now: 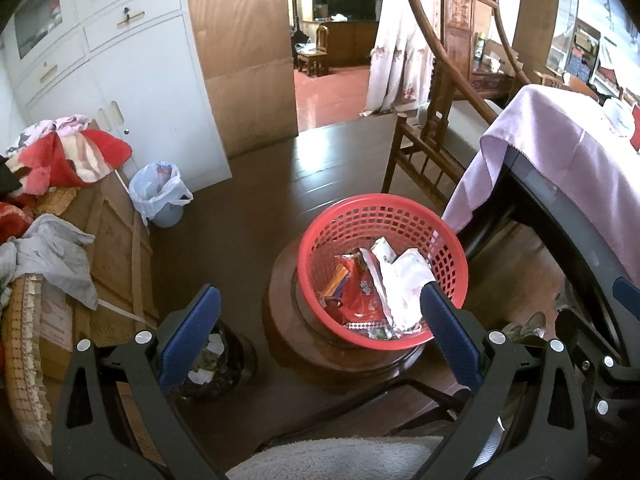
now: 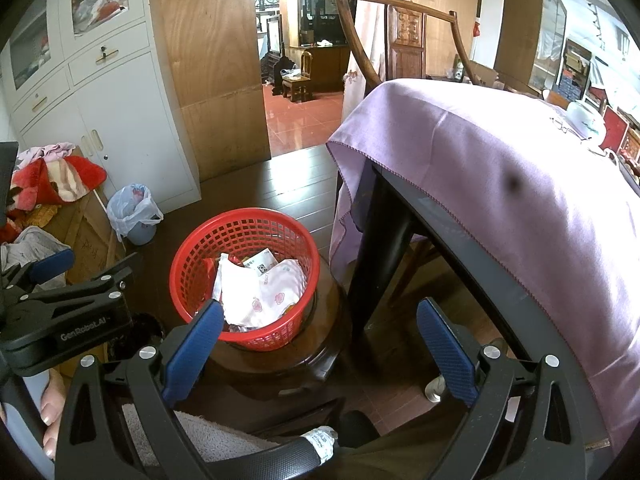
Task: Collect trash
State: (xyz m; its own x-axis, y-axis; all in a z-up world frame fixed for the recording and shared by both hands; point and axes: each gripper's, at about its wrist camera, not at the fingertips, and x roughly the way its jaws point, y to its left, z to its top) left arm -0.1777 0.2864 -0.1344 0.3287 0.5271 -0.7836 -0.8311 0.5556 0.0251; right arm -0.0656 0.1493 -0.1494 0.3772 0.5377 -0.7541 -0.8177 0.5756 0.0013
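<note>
A red mesh basket (image 1: 448,240) stands on a round dark wooden stool (image 1: 304,344). It holds several crumpled wrappers (image 1: 394,280), white, pink and red. It also shows in the right wrist view (image 2: 200,248) with the wrappers (image 2: 260,292) inside. My left gripper (image 1: 320,316) is open and empty, held above and in front of the basket. My right gripper (image 2: 320,328) is open and empty, to the right of the basket near the table leg. The left gripper also shows at the left edge of the right wrist view (image 2: 72,272).
A table under a purple cloth (image 2: 500,184) stands right of the stool, with a wooden chair (image 1: 436,128) behind. A lined bin (image 1: 160,196) stands by the white cabinet (image 1: 132,92). A box with piled clothes (image 1: 60,168) is at left. A dark bin (image 1: 212,364) stands below.
</note>
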